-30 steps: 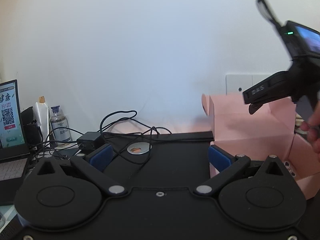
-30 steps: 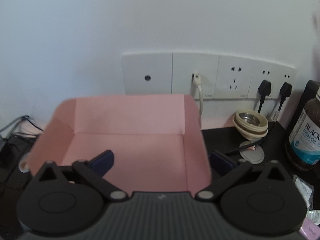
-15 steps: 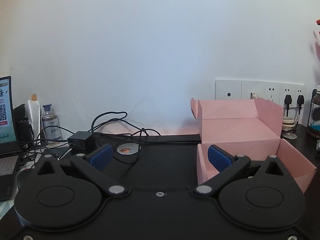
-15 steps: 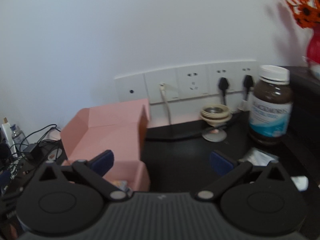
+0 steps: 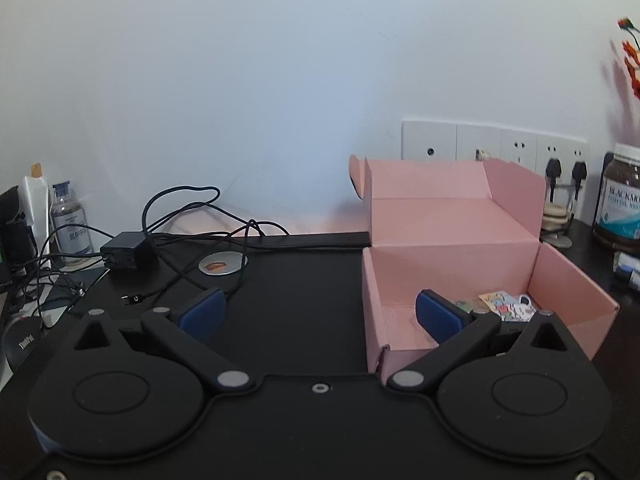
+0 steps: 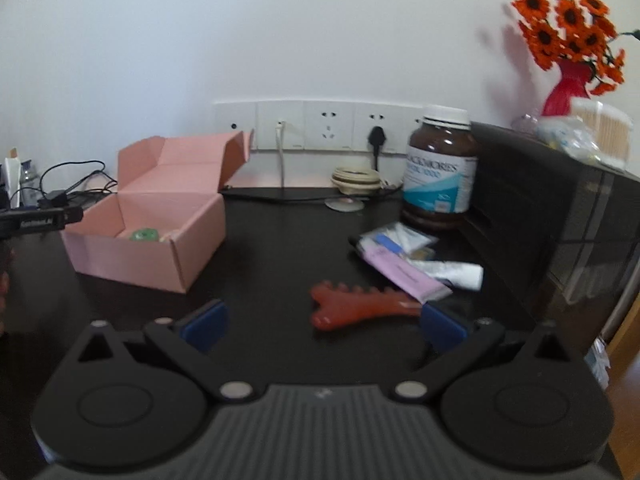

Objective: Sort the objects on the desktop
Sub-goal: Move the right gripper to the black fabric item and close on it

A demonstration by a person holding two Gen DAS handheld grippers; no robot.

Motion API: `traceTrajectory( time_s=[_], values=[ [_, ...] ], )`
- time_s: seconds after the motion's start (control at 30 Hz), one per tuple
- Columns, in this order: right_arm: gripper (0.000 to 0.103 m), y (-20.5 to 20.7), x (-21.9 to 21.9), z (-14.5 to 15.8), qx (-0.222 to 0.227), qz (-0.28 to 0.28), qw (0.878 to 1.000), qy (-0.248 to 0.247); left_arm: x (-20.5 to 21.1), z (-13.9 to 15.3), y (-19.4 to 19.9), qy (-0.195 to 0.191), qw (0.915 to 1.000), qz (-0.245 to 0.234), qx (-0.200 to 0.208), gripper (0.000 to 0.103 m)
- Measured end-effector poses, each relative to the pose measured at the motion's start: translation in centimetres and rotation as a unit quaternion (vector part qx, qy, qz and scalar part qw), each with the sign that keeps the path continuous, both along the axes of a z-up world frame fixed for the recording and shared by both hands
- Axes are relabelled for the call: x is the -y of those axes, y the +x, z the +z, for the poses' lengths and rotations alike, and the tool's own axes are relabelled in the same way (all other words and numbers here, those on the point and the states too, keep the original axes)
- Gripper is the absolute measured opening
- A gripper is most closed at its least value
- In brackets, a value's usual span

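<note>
An open pink cardboard box (image 5: 452,256) stands on the black desk, with small colourful items (image 5: 505,305) on its floor. My left gripper (image 5: 320,314) is open and holds nothing; its right finger (image 5: 438,316) hangs over the box's front left corner. In the right wrist view the box (image 6: 160,216) sits at the left with a green item (image 6: 144,235) inside. My right gripper (image 6: 324,326) is open just short of a red toothed scraper (image 6: 360,306) lying flat on the desk. Behind it lie a purple tube (image 6: 404,270), a white tube (image 6: 452,272) and small packets (image 6: 400,240).
A brown supplement bottle (image 6: 440,172) and a black drawer unit (image 6: 560,220) with a red vase of orange flowers (image 6: 568,84) stand at the right. Wall sockets (image 6: 328,126) line the back. Cables and a charger (image 5: 124,254) lie left of the box.
My right gripper has swung away from above the box to the right, down over the desk by the red scraper. The left gripper has drawn back a little and shifted toward the box.
</note>
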State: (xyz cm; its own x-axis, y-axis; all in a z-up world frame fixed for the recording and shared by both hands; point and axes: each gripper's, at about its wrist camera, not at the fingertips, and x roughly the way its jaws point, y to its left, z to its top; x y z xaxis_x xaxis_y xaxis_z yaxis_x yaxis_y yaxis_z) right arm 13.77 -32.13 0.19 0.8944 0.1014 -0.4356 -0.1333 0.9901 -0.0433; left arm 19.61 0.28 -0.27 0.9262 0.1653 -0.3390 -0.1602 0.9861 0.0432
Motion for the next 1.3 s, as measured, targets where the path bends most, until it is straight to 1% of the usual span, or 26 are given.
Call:
traceTrajectory(
  time_s=[0.1, 0.27, 0.37, 0.43, 0.47, 0.5, 0.6, 0.67, 0.7, 0.77, 0.87, 0.9, 0.97, 1.03, 1.1, 1.17, 1.3],
  values=[
    [0.102, -0.6, 1.4, -0.5, -0.004, -0.017, 1.000, 0.004, 0.3, 0.0, -0.1, 0.005, 1.0000, -0.008, 0.003, 0.103],
    [0.102, 0.3, 3.0, -0.2, -0.014, -0.047, 0.999, 0.008, 0.2, 0.0, 0.1, -0.013, 0.9993, -0.033, -0.011, 0.103],
    [0.102, 1.2, 4.1, -0.7, -0.021, -0.069, 0.997, 0.010, 0.3, -0.1, 0.2, -0.024, 0.9984, -0.049, -0.017, 0.103],
    [0.100, 1.8, 4.8, -1.1, -0.030, -0.079, 0.996, 0.019, 0.6, -0.1, 0.0, -0.027, 0.9975, -0.063, -0.016, 0.103],
    [0.099, 2.1, 5.2, -1.3, -0.035, -0.083, 0.996, 0.026, 0.7, -0.1, -0.1, -0.028, 0.9970, -0.070, -0.014, 0.103],
    [0.094, 2.3, 5.6, -1.5, -0.038, -0.085, 0.995, 0.035, 0.9, 0.0, -0.2, -0.029, 0.9964, -0.079, -0.013, 0.103],
    [0.090, 3.0, 6.3, -1.9, -0.050, -0.094, 0.993, 0.053, 1.3, -0.1, -0.4, -0.038, 0.9935, -0.107, -0.010, 0.103],
    [0.088, 3.3, 6.6, -2.0, -0.051, -0.098, 0.992, 0.057, 1.5, -0.1, -0.4, -0.048, 0.9908, -0.126, -0.012, 0.103],
    [0.085, 3.5, 6.6, -2.0, -0.051, -0.098, 0.992, 0.056, 1.6, -0.1, -0.4, -0.052, 0.9893, -0.136, -0.015, 0.103],
    [0.081, 3.7, 6.6, -2.0, -0.051, -0.099, 0.993, 0.050, 1.7, -0.3, -0.3, -0.059, 0.9865, -0.151, -0.024, 0.103],
    [0.080, 4.2, 6.6, -2.0, -0.055, -0.100, 0.992, 0.045, 1.8, -0.3, -0.4, -0.059, 0.9856, -0.157, -0.020, 0.103],
    [0.077, 4.3, 6.6, -2.0, -0.056, -0.100, 0.992, 0.043, 1.7, -0.3, -0.6, -0.058, 0.9857, -0.158, -0.015, 0.103],
    [0.073, 4.5, 6.5, -2.1, -0.059, -0.099, 0.993, 0.040, 1.6, -0.1, -0.8, -0.047, 0.9868, -0.155, -0.003, 0.103],
    [0.071, 4.6, 6.4, -2.2, -0.062, -0.098, 0.993, 0.038, 1.5, 0.1, -0.9, -0.038, 0.9884, -0.147, 0.008, 0.103],
    [0.071, 4.7, 6.4, -2.2, -0.066, -0.097, 0.992, 0.036, 1.2, 0.1, -0.6, -0.045, 0.9881, -0.147, 0.008, 0.103],
    [0.070, 4.9, 6.4, -2.3, -0.070, -0.100, 0.992, 0.036, 1.1, 0.0, -0.3, -0.056, 0.9868, -0.152, -0.001, 0.103],
    [0.063, 5.3, 6.7, -2.5, -0.080, -0.103, 0.991, 0.043, 1.2, -0.2, -0.3, -0.083, 0.9795, -0.183, -0.011, 0.103]
  ],
)
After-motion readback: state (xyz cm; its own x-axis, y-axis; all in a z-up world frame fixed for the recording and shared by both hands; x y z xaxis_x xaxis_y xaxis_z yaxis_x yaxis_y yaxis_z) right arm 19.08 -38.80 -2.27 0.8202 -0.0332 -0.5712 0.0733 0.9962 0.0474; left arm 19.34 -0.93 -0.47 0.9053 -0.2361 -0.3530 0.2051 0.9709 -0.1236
